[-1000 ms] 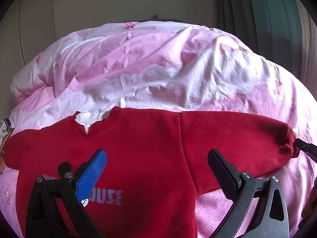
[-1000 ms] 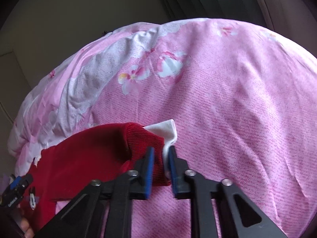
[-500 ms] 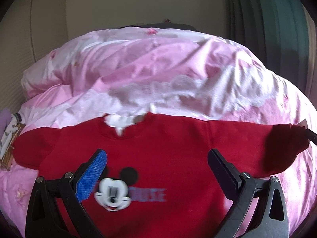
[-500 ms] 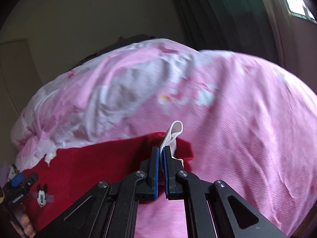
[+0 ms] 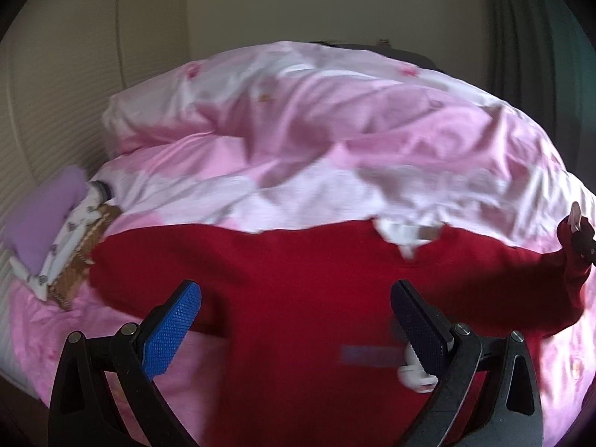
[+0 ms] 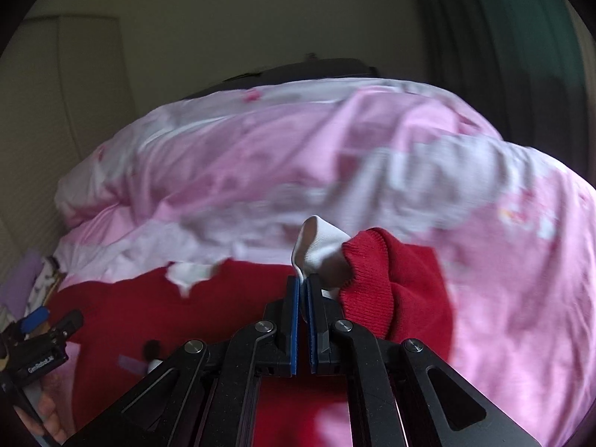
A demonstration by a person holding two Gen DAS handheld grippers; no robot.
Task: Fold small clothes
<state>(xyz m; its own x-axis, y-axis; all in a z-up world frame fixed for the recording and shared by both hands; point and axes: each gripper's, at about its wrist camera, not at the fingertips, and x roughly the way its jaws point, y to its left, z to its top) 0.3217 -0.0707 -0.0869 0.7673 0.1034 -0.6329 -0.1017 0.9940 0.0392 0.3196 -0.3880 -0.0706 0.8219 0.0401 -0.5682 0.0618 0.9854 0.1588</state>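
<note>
A small red sweatshirt [image 5: 298, 298] with a white collar lies face up on a pink bed cover [image 5: 298, 141]. My left gripper [image 5: 294, 320] is open above the shirt's chest and left shoulder, holding nothing. My right gripper [image 6: 302, 287] is shut on the sleeve's white inner cuff [image 6: 316, 246], with the red sleeve end [image 6: 387, 279] lifted beside it. The right gripper also shows at the far right of the left wrist view [image 5: 579, 238], holding the raised sleeve. The left gripper shows at the lower left of the right wrist view [image 6: 41, 342].
A purple garment [image 5: 41, 219] and a patterned white-and-brown piece [image 5: 74, 249] lie at the bed's left edge by the wall. The rumpled pink duvet [image 6: 298, 171] rises behind the shirt. Dark curtains [image 6: 503, 37] hang at the right.
The right gripper has lifted the sleeve by its cuff and carried it inward over the shirt. The left gripper has swung left, so the collar now sits right of its fingers.
</note>
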